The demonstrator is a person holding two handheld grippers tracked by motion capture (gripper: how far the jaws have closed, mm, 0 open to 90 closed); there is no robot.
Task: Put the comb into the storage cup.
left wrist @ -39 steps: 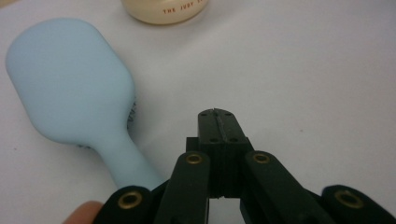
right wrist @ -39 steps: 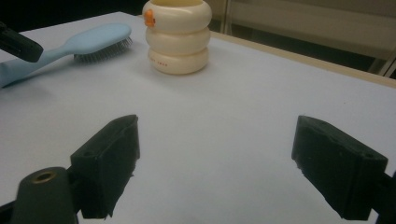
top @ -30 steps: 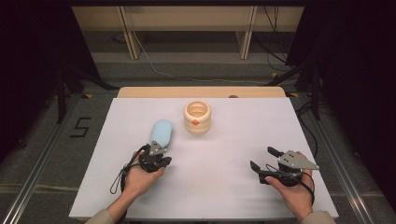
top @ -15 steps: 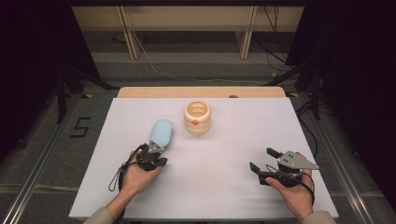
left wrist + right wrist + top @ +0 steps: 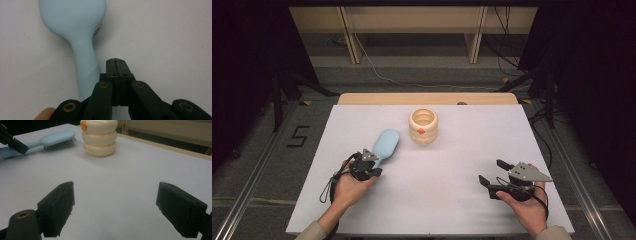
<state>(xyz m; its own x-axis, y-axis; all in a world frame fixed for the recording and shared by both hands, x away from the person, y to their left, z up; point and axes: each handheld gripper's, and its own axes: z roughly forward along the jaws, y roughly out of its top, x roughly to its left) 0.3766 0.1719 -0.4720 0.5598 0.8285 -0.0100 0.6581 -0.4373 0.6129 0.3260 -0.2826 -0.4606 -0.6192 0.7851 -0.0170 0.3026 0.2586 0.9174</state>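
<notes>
Table (image 5: 452, 195) open beyond brush (image 5: 385, 145), jar (image 5: 423, 126)

Black tongs (image 5: 492, 172), grey plates, trailing cables

Right gripper (image 5: 120, 210) fingers wide apart; hairbrush (image 5: 47, 141) beside cream jar (image 5: 100, 138).

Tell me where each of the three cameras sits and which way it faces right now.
High view: above the person's side, facing forward and down on the white table; both forearms, left gripper, right gripper.
Left gripper view: on the left gripper, looking down; jaws shut beside the blue hairbrush handle.
Right gripper view: low on the right gripper, jaws open, facing the cream container.
Shared: the hairbrush appears in all three.
</notes>
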